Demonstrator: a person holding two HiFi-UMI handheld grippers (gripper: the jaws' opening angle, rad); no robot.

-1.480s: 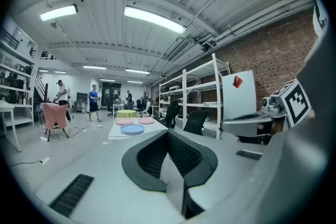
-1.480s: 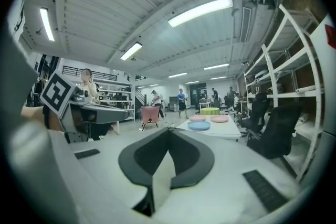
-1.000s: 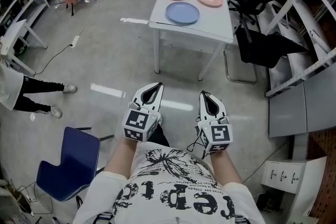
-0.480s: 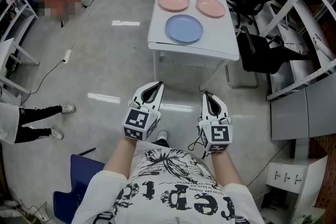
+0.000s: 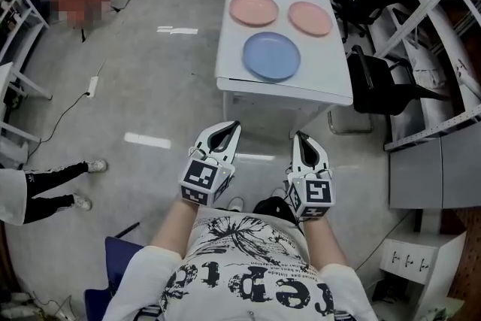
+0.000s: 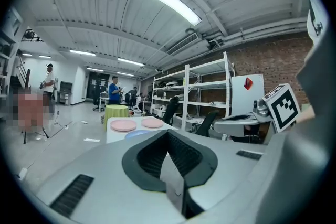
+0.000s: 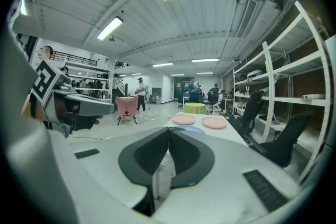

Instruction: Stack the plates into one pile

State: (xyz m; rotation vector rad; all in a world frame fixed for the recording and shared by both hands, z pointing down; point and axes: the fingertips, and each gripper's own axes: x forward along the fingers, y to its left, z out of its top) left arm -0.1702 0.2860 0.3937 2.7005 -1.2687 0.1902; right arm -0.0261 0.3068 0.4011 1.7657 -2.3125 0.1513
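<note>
Two pink plates (image 5: 253, 10) and a blue plate (image 5: 271, 56) lie apart on a white table (image 5: 331, 86), grippers short of it.

A black chair (image 5: 378, 84) stands beside the white table (image 5: 323, 77).

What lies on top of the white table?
Three separate plates: a left pink plate and a right pink plate at the far side, a blue plate nearer. The white table hides the floor beneath it.
</note>
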